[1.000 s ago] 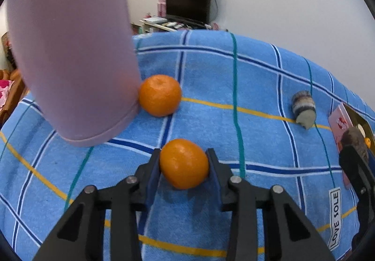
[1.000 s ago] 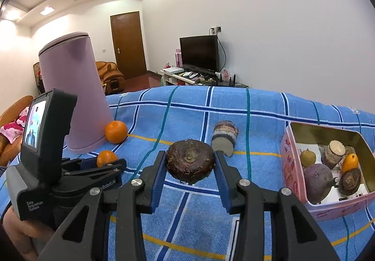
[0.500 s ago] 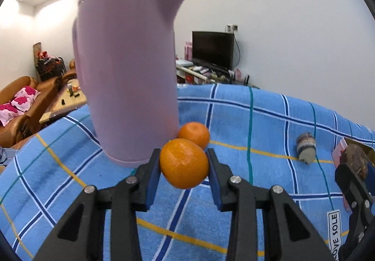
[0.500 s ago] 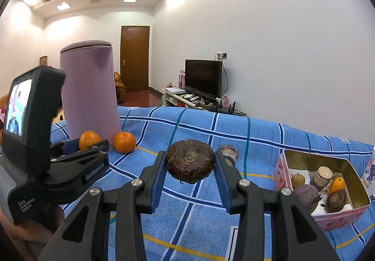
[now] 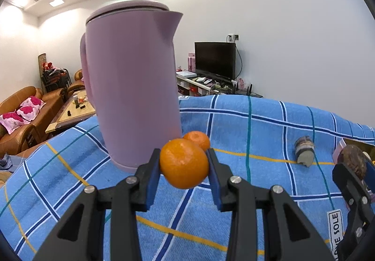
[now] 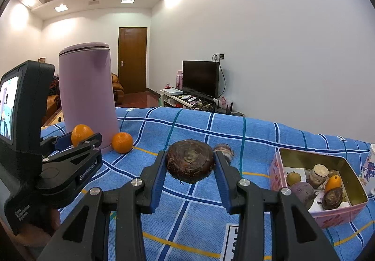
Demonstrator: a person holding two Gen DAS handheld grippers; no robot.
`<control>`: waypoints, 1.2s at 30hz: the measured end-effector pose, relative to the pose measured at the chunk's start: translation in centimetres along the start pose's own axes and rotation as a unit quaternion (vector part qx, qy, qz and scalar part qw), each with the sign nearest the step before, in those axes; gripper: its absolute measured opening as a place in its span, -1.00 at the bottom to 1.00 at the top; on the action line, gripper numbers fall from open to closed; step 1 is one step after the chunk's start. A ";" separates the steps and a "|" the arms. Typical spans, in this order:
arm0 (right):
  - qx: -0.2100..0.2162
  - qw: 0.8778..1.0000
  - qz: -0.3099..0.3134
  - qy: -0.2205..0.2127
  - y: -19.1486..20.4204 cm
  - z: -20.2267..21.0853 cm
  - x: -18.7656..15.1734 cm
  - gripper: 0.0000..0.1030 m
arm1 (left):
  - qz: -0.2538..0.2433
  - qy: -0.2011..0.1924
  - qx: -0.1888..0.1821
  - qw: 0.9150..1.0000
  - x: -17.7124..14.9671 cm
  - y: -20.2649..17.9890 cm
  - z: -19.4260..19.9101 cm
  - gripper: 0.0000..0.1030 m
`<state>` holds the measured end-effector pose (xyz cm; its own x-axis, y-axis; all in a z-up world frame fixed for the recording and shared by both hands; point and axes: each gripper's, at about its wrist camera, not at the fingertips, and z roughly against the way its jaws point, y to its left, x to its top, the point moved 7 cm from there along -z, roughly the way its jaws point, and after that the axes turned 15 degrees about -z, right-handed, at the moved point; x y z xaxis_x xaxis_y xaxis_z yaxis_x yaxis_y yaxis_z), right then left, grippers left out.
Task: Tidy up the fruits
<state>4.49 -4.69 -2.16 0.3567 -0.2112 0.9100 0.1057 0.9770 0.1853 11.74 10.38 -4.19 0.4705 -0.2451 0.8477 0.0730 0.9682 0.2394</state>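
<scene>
The left gripper point(image 5: 184, 164) has its fingers point(image 5: 152, 172) clamped on an orange point(image 5: 184, 163), held clear of the blue checked table point(image 5: 234, 125). The right gripper point(image 6: 190, 164) pinches a dark brown root point(image 6: 190, 164), also off the cloth. Both loads look ready to go to the pink tin point(image 6: 325, 214) at the right. My advice: carry them level, send the right one in first since it sits nearer the tin, and release low over a free patch so nothing rolls.

Beyond the held orange, a second orange point(image 5: 196, 140) lies against the purple kettle point(image 5: 131, 87), and a striped cut piece point(image 5: 304, 152) rests farther right. Only the right view shows inside the tin: several roots and a small orange fruit. Only the left view shows the kettle's spout.
</scene>
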 end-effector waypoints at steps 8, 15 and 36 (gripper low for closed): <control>-0.002 1.000 -0.001 0.000 -0.2 0.3 0.0 -0.18 | 0.001 -0.007 0.005 1.000 -0.3 -0.6 1.0 -0.23; -0.002 1.000 -0.002 0.000 -0.4 0.6 0.0 -0.18 | 0.004 -0.010 0.008 1.000 -0.7 -1.2 2.0 -0.23; 0.003 1.000 -0.008 0.012 -1.2 1.5 -0.6 -0.18 | 0.005 -0.006 0.002 1.000 -1.2 -2.4 3.2 -0.23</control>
<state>2.71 -5.71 -2.35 0.3775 -0.2267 0.8978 0.1049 0.9738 0.2018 8.21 8.22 -4.22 0.4602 -0.2356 0.8560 0.0639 0.9704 0.2327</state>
